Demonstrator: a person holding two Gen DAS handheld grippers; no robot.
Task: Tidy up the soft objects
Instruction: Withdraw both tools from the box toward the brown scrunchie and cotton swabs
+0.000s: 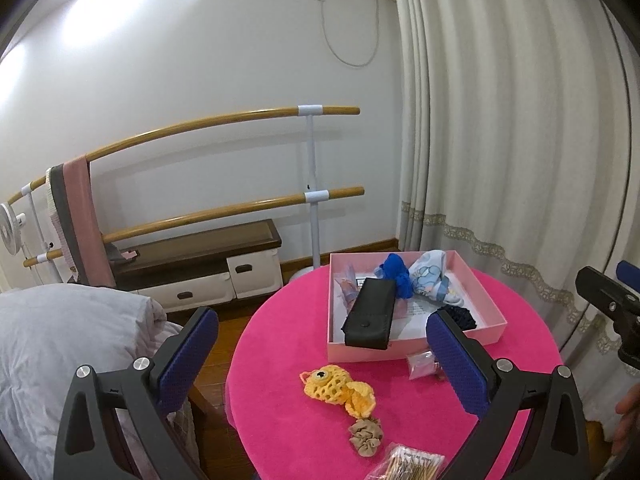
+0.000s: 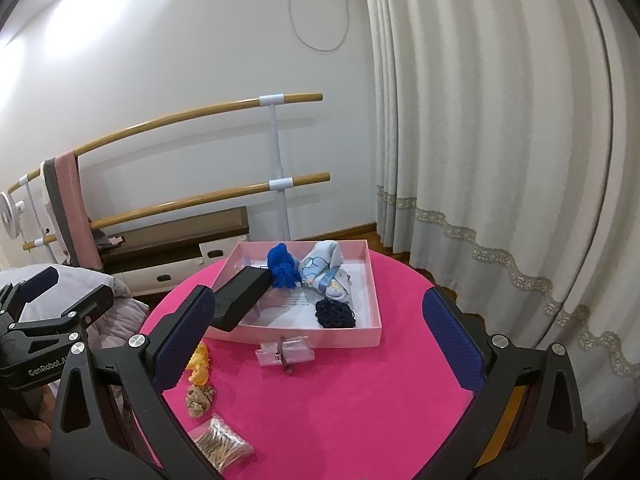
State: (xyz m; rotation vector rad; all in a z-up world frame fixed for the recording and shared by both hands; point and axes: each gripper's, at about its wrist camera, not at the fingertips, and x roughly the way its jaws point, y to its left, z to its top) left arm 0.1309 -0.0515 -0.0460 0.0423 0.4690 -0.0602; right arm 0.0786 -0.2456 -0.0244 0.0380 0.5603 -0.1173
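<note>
Left wrist view: the left gripper (image 1: 322, 354) hangs spread wide and empty above the pink tabletop (image 1: 280, 340). A yellow crochet fish (image 1: 338, 390) and a beige scrunchie (image 1: 366, 436) lie just before the pink box (image 1: 412, 350).

Right wrist view: the right gripper (image 2: 320, 334) is likewise released, holding nothing; a blue scrunchie (image 2: 284, 266) and a dark hairnet (image 2: 335, 313) rest inside the box.

Box (image 1: 412, 350) behind crochet fish (image 1: 338, 390)

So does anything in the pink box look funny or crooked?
Yes. The black case isn't lying flat: its near end rides up over the front wall of the pink box, sticking out past the rim. The blue scrunchie, patterned cloth and dark hair net sit fully inside.
</note>
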